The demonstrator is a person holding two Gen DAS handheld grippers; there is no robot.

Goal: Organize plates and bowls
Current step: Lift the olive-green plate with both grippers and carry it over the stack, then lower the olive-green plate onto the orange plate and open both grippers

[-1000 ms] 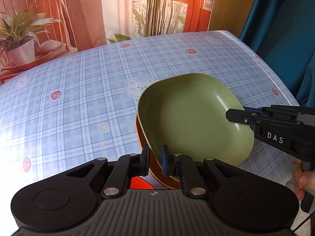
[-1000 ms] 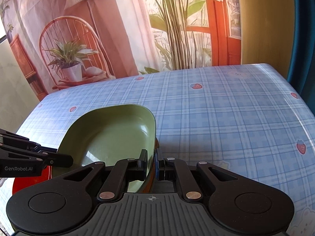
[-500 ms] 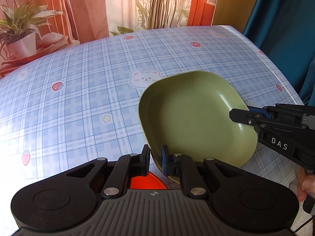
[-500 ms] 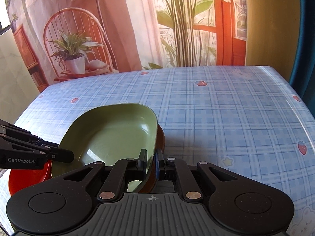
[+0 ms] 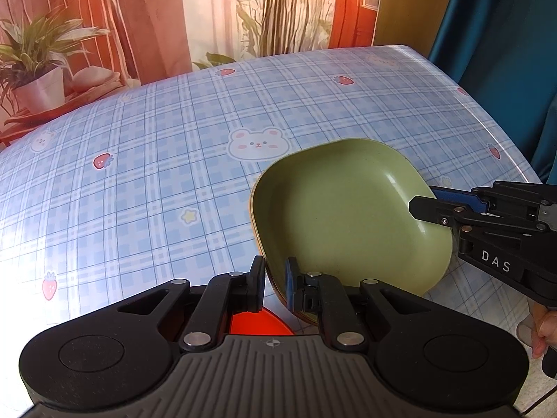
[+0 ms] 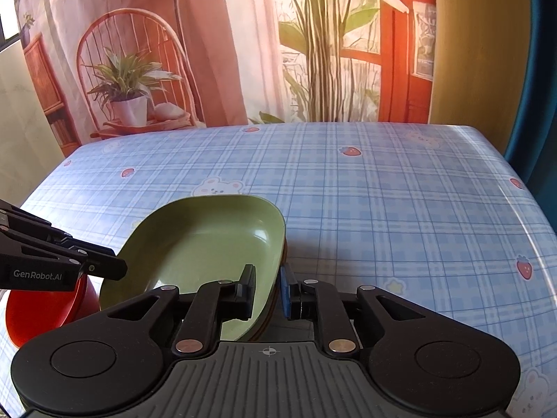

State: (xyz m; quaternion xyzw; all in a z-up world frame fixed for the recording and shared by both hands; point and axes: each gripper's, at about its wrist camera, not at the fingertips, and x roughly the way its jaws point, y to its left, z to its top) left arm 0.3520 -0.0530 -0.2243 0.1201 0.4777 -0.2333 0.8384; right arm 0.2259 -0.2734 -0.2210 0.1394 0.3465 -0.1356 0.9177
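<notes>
left hand-held gripper (image 5: 272,285): jaws narrow, clamped on the near-left rim of the green plate (image 5: 348,212). one pad sits outside the rim, the blue pad inside it. seen from the right wrist, it comes in from the left edge with its tip at the plate's left rim.

right hand-held gripper (image 6: 267,291): jaws opening. the plate's right rim stands between them, with a thin gap showing beside the blue pad on the outer side; the pads do not look pressed on the rim. from the left wrist this gripper enters from the right, one finger over the rim and the blue one below it.

green plate: square with rounded corners, shallow, nothing in it. it lies on the near right part of the counter (image 5: 139,188), on top of other dishes. a tan edge shows under its left rim in the left wrist view; a brown-orange edge shows under its right rim in the right wrist view. how many dishes lie beneath, cannot tell.

orange bowl (image 6: 45,310): on the counter just left of the plate stack, near edge, partly hidden by the left gripper. a slice of orange also shows between the left gripper's linkage.

counter: blue plaid cloth with strawberry, bear and star prints. a printed backdrop (image 6: 243,52) hangs at the far side, a teal curtain (image 5: 504,35) at the right. part of a person's hand (image 5: 543,327) shows at the right edge, under the right gripper.
</notes>
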